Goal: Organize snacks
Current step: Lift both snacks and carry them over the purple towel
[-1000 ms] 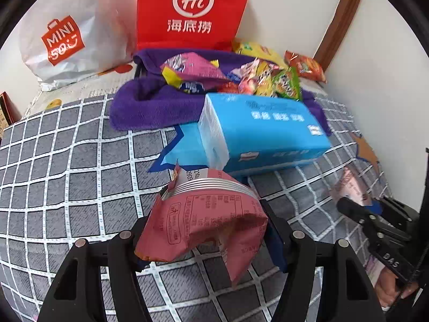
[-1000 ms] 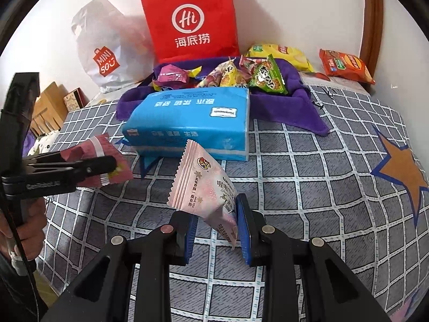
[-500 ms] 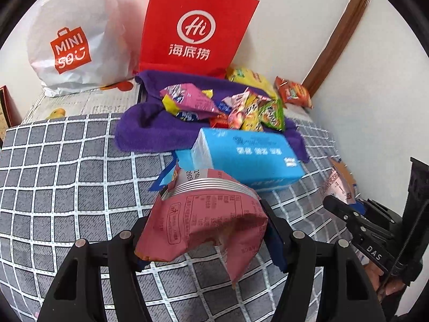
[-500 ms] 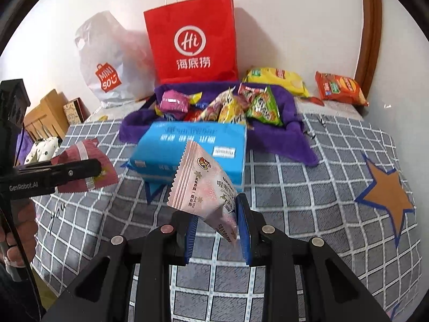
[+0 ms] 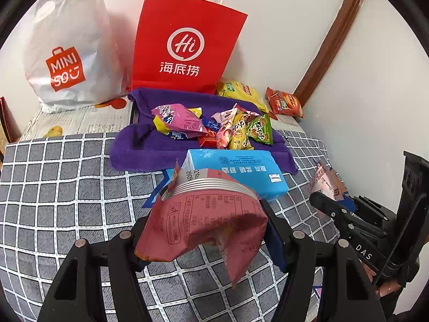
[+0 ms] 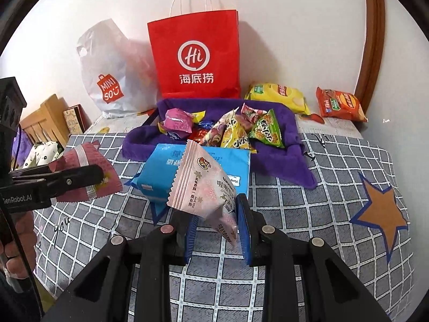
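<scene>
The left claw is clamped on a dark pink snack packet, its pads pressing on the packet's two sides; the packet is crumpled and hangs above the grey checked bedspread. The right claw is clamped on a pale pink snack packet, gripping its lower corner so that the crimped upper edge tilts up and to the left. Both packets are held clear of the bed.

Just beyond both claws a blue tissue pack lies flat on the bedspread. Behind it and touching it sits a purple towel with its edges folded up, and on the towel is a heap of small snacks: a magenta packet, a green one, yellow ones and a red one among them. A yellow chip bag and an orange snack bag lie behind the towel to the right, near the wall. A red paper bag stands upright against the wall behind the towel, with a white plastic bag beside it on the left.

In the right wrist view a person's hand shows at the left edge, seemingly on the left tool's handle, though it is partly hidden.
</scene>
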`<state>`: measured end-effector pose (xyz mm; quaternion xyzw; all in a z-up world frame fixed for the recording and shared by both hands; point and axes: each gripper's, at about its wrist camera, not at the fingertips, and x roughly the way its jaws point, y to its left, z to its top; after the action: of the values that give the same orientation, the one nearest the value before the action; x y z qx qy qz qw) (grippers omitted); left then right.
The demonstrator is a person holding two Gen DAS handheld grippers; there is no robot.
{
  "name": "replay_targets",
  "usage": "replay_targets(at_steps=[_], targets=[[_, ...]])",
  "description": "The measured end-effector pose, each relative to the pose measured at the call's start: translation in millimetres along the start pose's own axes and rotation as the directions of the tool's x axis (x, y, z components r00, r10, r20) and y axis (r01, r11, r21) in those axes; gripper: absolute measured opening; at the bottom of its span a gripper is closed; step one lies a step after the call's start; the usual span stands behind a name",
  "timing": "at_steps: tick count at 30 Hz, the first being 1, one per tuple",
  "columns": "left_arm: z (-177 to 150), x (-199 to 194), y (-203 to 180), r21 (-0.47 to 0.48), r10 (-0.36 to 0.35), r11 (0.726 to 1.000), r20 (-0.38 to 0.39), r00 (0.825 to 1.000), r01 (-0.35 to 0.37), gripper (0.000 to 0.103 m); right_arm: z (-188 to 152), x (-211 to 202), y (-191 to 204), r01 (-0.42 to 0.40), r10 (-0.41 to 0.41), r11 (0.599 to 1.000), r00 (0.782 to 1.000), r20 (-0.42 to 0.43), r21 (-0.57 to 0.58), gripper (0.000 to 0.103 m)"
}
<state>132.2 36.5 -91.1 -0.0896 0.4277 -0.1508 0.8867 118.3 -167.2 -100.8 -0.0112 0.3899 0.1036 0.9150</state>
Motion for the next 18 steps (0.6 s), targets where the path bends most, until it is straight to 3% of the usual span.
replay_targets(at_steps=[18], targets=[[17,-1,-16,0.010,-0.011,1.000,0.012,1.000,0.011,0.065,23,1,-12,0.002,-0.002,0.999,1.000,0.021,0.033,0.028]])
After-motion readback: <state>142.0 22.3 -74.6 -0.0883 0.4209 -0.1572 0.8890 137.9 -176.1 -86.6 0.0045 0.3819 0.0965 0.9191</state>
